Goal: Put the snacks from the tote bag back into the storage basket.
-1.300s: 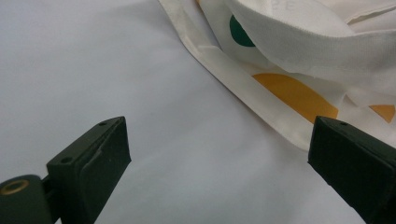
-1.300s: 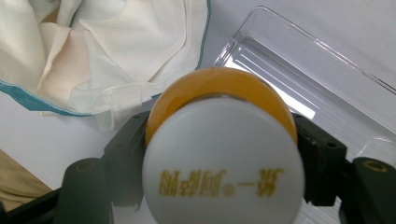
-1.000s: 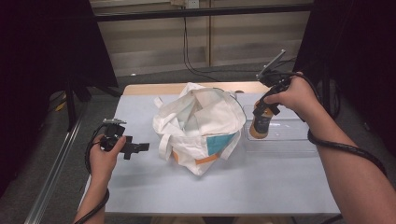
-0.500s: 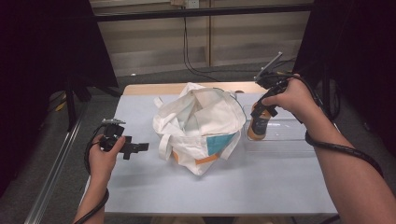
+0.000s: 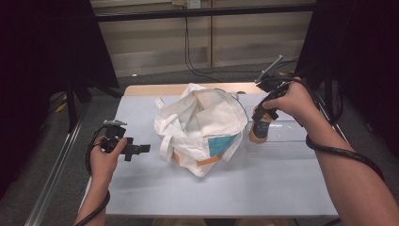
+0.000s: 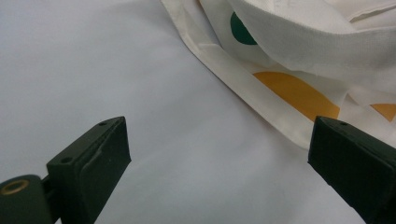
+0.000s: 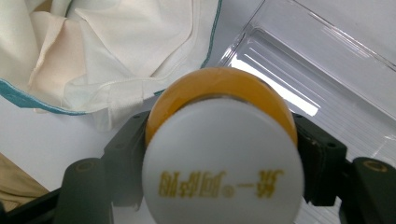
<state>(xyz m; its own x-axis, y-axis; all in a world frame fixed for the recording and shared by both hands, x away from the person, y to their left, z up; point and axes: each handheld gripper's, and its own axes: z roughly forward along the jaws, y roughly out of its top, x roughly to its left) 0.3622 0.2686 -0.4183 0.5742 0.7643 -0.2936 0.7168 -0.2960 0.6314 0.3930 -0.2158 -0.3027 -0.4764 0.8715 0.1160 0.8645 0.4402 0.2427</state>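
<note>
Nothing much has shifted over the last second, both hands sit where they were. Biggest to smallest: tabletop (image 5: 141, 188), bag (image 5: 202, 127) slumped mid-table, clear tray (image 5: 291, 139) to its right, and the bottle (image 5: 260, 129) standing at the tray's near-left end beside the bag. Right gripper (image 7: 219, 154) has its jaws pinching the bottle just under the cap; left gripper (image 5: 139, 149) idles, jaws spread, left of the bag. I'd lift straight up, keep it upright, and have the left one hold the bag's mouth open.
</note>
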